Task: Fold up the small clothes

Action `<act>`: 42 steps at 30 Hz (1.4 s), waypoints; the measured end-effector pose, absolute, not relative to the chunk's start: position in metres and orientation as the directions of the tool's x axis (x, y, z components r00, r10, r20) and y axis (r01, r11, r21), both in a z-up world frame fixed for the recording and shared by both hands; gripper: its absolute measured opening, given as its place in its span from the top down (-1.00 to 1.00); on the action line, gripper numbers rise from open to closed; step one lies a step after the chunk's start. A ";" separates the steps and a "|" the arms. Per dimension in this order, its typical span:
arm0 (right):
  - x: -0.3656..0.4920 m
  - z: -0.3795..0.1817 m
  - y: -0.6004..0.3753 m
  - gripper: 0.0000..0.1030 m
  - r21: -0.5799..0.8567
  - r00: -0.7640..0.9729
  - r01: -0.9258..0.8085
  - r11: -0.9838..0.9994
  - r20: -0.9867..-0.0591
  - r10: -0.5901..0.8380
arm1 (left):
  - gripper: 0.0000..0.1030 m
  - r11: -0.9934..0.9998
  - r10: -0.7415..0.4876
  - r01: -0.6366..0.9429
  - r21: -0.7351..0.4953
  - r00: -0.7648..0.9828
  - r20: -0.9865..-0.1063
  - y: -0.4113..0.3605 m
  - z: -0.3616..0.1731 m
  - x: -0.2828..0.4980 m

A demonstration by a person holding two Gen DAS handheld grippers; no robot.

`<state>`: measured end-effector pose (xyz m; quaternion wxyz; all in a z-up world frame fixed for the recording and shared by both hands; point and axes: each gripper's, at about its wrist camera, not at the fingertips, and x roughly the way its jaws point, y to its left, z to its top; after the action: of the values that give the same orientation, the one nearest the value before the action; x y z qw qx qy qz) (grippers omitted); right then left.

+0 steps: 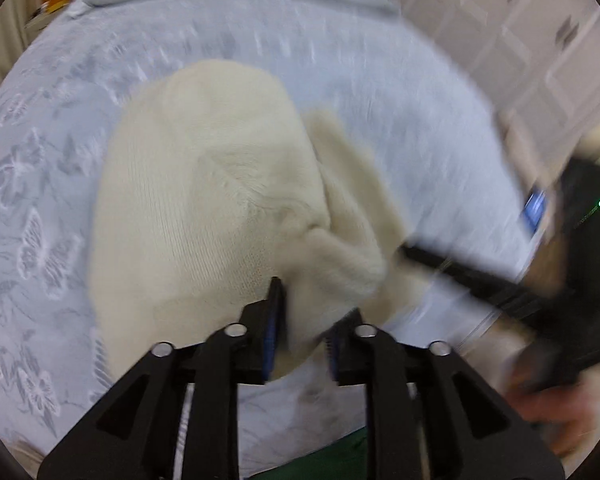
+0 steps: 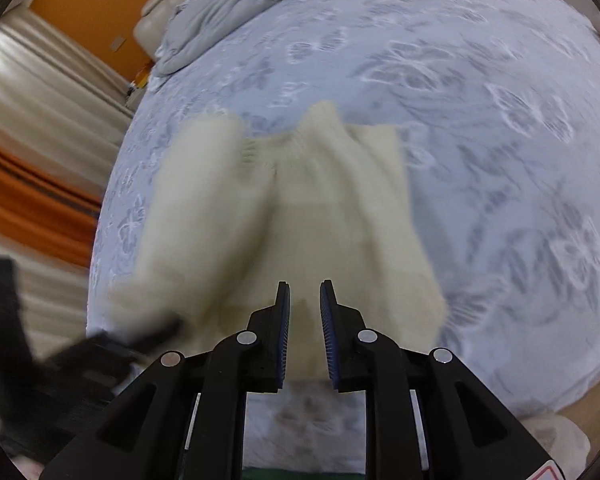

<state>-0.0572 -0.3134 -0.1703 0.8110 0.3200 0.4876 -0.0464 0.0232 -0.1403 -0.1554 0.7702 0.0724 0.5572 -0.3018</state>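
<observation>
A small cream knitted sweater (image 1: 204,200) lies on a pale blue floral bedspread (image 1: 40,184). My left gripper (image 1: 316,300) is shut on a lifted part of the sweater, which bulges between the fingers. In the right wrist view the sweater (image 2: 340,220) lies with its collar at the far side and one sleeve side (image 2: 188,232) raised and blurred. My right gripper (image 2: 305,292) is open, just above the sweater's near hem, holding nothing. The left gripper (image 2: 140,340) shows as a dark blur at the lower left there. The right gripper (image 1: 480,280) shows blurred at the right of the left wrist view.
A crumpled grey blanket (image 2: 236,4) lies at the far end of the bed. Cream and orange curtains (image 2: 40,160) hang on the left. White cabinet doors (image 1: 520,40) stand on the right. The bed's near edge (image 2: 300,440) is just below the grippers.
</observation>
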 end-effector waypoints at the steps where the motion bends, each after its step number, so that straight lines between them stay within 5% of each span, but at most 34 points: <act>1: -0.056 -0.171 -0.313 0.65 0.476 0.521 0.390 0.789 -0.820 0.237 | 0.51 0.815 -0.356 0.542 -0.202 0.194 -0.914 -0.140 -0.167 0.017; 2: -0.057 -0.169 -0.312 0.63 0.485 0.529 0.382 0.787 -0.813 0.244 | 0.47 0.823 -0.346 0.536 -0.189 0.208 -0.915 -0.137 -0.169 0.012; 3: -0.057 -0.167 -0.315 0.44 0.486 0.531 0.373 0.790 -0.811 0.248 | 0.18 0.818 -0.375 0.538 -0.203 0.230 -0.898 -0.128 -0.163 0.004; 4: -0.055 -0.163 -0.312 0.21 0.486 0.533 0.361 0.796 -0.808 0.251 | -0.27 0.813 -0.400 0.539 -0.221 0.240 -0.885 -0.119 -0.156 -0.001; 5: -0.052 -0.160 -0.308 -0.29 0.489 0.538 0.348 0.800 -0.803 0.257 | -0.45 0.817 -0.418 0.529 -0.231 0.268 -0.868 -0.106 -0.145 -0.007; 6: -0.047 -0.158 -0.304 -0.43 0.505 0.544 0.329 0.798 -0.792 0.277 | -0.66 0.827 -0.418 0.515 -0.224 0.299 -0.858 -0.098 -0.137 -0.012; 11: -0.012 -0.178 -0.278 -0.43 0.583 0.476 0.311 0.750 -0.779 0.408 | -0.71 0.876 -0.306 0.472 -0.100 0.384 -0.871 -0.060 -0.124 -0.020; 20: 0.011 -0.207 -0.236 -0.44 0.526 0.385 0.357 0.771 -0.836 0.392 | -0.71 0.917 -0.224 0.393 -0.069 0.362 -0.905 -0.016 -0.134 -0.034; 22: 0.013 -0.206 -0.235 -0.29 0.536 0.391 0.359 0.764 -0.830 0.399 | -0.71 0.919 -0.216 0.388 -0.066 0.358 -0.908 -0.014 -0.138 -0.035; 24: 0.014 -0.201 -0.234 0.51 0.562 0.407 0.342 0.754 -0.811 0.420 | -0.71 0.920 -0.207 0.388 -0.058 0.356 -0.911 -0.014 -0.142 -0.034; 34: 0.021 -0.049 -0.229 0.63 0.626 0.604 0.062 0.777 -0.644 0.470 | -0.69 0.936 -0.139 0.352 -0.001 0.366 -0.920 -0.022 -0.167 -0.012; 42: 0.003 -0.130 -0.279 0.62 0.665 0.546 0.233 0.710 -0.693 0.470 | -0.70 0.911 -0.223 0.407 -0.064 0.357 -0.907 -0.058 -0.165 -0.017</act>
<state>0.0032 -0.2789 -0.1303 0.7961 0.3733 0.4705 0.0746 -0.0168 -0.0583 -0.1646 0.8192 0.0863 0.5334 -0.1920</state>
